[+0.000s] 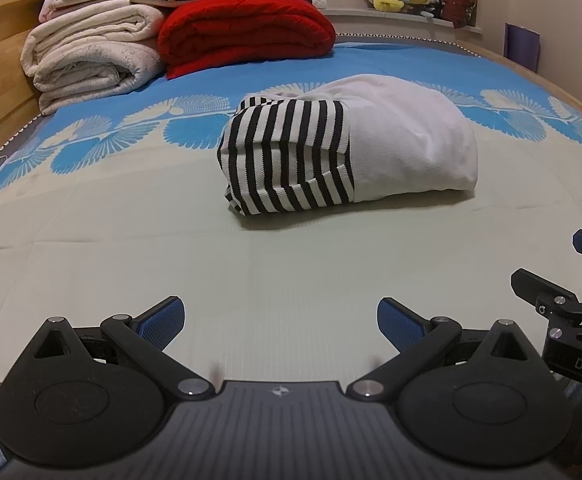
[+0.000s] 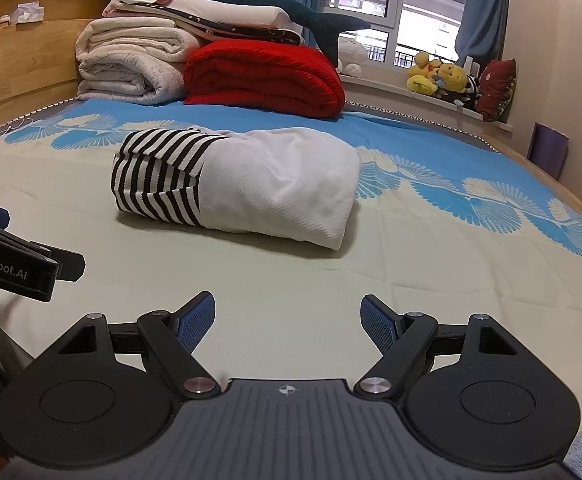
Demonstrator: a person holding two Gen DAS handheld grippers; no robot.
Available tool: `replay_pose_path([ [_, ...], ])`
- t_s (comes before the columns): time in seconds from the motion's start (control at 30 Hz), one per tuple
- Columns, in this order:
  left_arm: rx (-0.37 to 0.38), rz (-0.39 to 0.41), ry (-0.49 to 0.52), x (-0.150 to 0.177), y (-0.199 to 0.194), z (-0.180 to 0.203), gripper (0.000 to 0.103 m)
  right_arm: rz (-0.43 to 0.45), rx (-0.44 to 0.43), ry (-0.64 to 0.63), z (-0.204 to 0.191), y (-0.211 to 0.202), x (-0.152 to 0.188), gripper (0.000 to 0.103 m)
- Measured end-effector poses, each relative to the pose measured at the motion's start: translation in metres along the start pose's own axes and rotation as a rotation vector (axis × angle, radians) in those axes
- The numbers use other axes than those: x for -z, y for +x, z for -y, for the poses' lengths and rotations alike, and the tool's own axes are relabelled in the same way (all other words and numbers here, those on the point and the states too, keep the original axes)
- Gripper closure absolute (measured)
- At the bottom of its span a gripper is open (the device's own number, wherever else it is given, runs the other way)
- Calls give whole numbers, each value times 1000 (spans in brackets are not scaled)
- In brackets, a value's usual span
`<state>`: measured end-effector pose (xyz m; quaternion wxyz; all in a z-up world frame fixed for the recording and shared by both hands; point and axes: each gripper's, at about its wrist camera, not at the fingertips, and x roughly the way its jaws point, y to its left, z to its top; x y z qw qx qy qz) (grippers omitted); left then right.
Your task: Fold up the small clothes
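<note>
1. Along the left side of the bed [image 2: 371, 280], by the wooden headboard corner, sits a stack of cream blankets [image 2: 131, 68] with a red quilt [image 2: 263, 76] beside it, well clear of the work.
2. The left gripper [image 1: 279, 320] hovers low over the near edge of the bed, fingers spread apart and holding nothing.
3. The garment [image 1: 351, 152], a white piece with a black-striped end, lies mid-bed as a compact folded bundle, ahead of both grippers and touching neither.
4. It looks like light, soft knit: it should sag and slide on itself, so I judge the firmest hold is on the thick folded edges, striped end and plain end together, not the loose top layer.
5. The right gripper [image 2: 287, 320] also waits at the near edge, fingers parted, empty.
6. Far right, plush toys [image 2: 439, 74] line the windowsill.
</note>
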<state>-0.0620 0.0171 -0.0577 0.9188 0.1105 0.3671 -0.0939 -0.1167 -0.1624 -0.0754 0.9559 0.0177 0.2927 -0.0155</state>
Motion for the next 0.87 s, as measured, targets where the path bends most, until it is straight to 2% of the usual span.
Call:
replay_pose_path([
  [0.63, -4, 5, 4, 0, 1, 0, 0, 0, -10, -17, 2, 0, 1, 21],
  [0.87, 11, -35, -63, -1, 8, -8, 0, 6, -34, -43, 3, -2, 3, 21],
])
